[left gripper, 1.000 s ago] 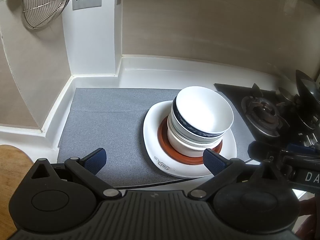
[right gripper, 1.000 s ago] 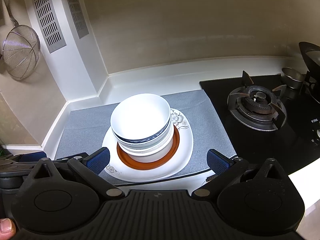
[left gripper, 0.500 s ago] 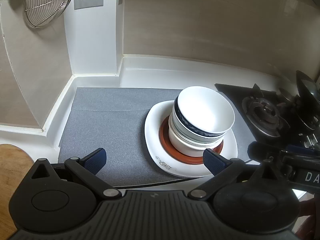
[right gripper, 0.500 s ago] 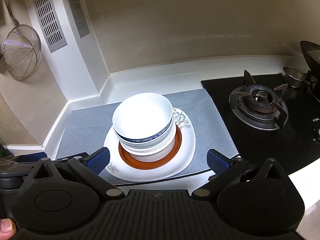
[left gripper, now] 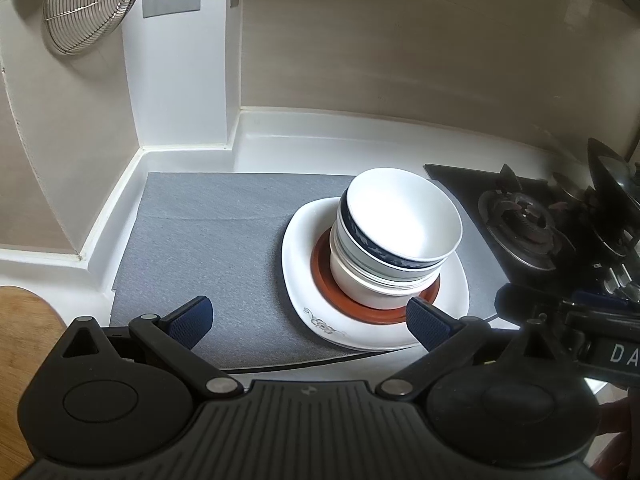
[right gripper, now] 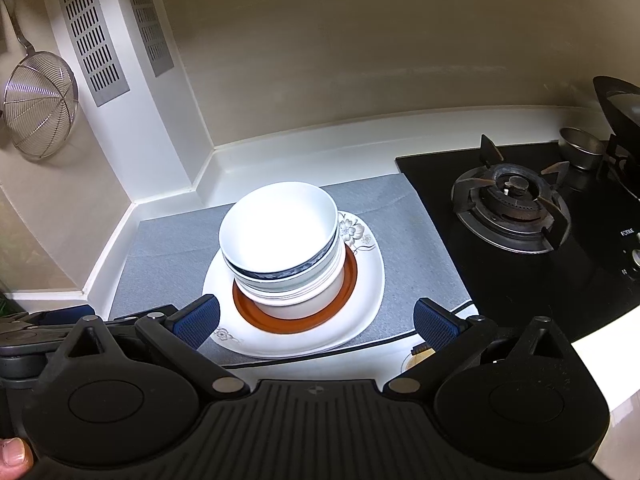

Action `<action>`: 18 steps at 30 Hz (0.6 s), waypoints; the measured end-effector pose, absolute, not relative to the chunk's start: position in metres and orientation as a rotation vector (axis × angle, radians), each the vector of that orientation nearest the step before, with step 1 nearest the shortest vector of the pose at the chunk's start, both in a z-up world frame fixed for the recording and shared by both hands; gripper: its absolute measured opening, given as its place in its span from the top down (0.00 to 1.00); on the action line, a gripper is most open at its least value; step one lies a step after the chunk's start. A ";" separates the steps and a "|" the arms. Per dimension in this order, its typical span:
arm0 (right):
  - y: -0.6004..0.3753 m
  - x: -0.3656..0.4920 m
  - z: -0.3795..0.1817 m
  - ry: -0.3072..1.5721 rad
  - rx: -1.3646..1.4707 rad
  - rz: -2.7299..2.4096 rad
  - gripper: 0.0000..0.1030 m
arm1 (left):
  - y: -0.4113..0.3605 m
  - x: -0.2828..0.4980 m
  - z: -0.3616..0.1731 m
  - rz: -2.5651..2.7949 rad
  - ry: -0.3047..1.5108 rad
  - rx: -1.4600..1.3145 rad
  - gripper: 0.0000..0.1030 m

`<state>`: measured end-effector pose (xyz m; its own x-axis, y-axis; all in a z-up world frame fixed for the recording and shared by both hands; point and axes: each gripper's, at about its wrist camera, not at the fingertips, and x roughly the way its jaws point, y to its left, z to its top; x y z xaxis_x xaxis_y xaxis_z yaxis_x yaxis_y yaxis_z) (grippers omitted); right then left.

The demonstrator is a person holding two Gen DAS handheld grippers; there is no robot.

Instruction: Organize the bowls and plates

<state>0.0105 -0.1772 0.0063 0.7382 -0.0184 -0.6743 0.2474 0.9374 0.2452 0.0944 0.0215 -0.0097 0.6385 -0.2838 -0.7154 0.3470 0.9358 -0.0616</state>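
Note:
A stack of white bowls (left gripper: pixel 400 220), one with a blue rim band, stands on a red-brown plate (left gripper: pixel 320 266), which lies on a white square plate (left gripper: pixel 298 248) with a flower print. The stack sits on a grey mat (left gripper: pixel 208 240). In the right wrist view the bowls (right gripper: pixel 280 228), the red-brown plate (right gripper: pixel 350 276) and the white plate (right gripper: pixel 370 268) sit ahead of centre. My left gripper (left gripper: pixel 308 320) is open and empty, short of the stack. My right gripper (right gripper: pixel 316 322) is open and empty, at the white plate's near edge.
A black gas hob (right gripper: pixel 512 204) lies right of the mat, with a dark wok (right gripper: pixel 620 104) and a small metal cup (right gripper: pixel 580 152) behind it. A wire strainer (left gripper: pixel 88 4) hangs on the left wall. A wooden board (left gripper: pixel 20 344) lies at the near left. The counter's front edge is close.
Both grippers have eased slightly; the stack has shifted a little right in each view. Jaws stay open and empty.

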 end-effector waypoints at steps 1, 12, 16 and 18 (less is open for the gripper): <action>-0.177 0.010 0.007 0.728 0.331 -0.150 0.00 | 0.022 0.095 -0.010 -0.361 0.801 0.084 0.00; -0.179 0.007 0.007 0.729 0.335 -0.157 0.00 | 0.019 0.093 -0.010 -0.368 0.803 0.086 0.00; -0.179 0.006 0.008 0.727 0.336 -0.158 0.00 | 0.019 0.093 -0.009 -0.371 0.802 0.084 0.00; -0.179 0.006 0.008 0.727 0.336 -0.158 0.00 | 0.019 0.094 -0.009 -0.373 0.802 0.083 0.00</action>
